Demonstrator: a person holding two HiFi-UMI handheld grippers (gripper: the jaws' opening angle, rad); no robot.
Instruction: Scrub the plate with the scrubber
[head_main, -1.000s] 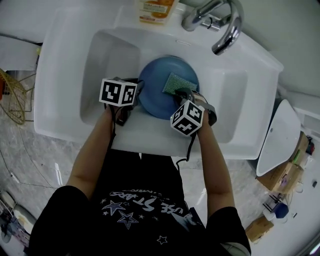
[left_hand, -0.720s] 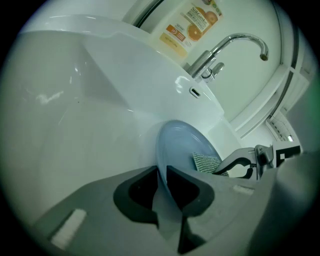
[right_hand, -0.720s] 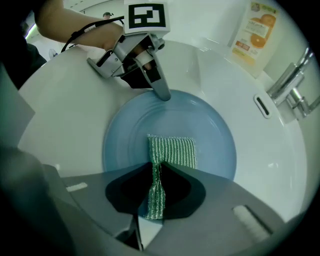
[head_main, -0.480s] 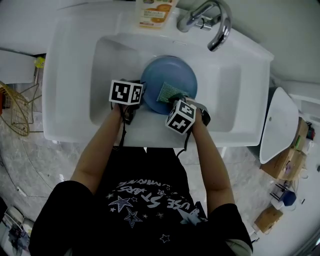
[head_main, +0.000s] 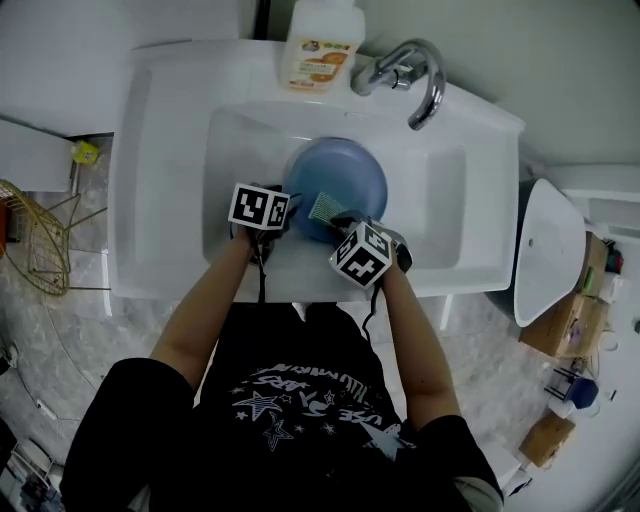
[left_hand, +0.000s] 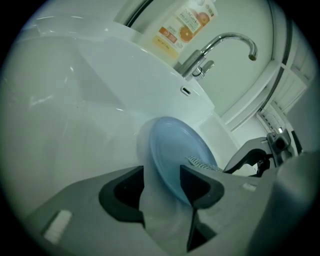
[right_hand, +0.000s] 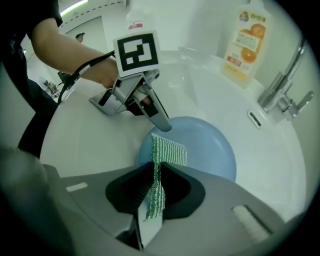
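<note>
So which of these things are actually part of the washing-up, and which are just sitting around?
In use:
- plate, rim gripped by the left tool
- green scrubber, clamped in the right tool
- sink holding the plate

Just lying about:
- orange soap bottle
- faucet
- wire rack left of the sink

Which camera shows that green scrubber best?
The right gripper view: the scrubber fills its centre, pinched between the jaws. The head view shows only a small patch; the left gripper view, a sliver.
</note>
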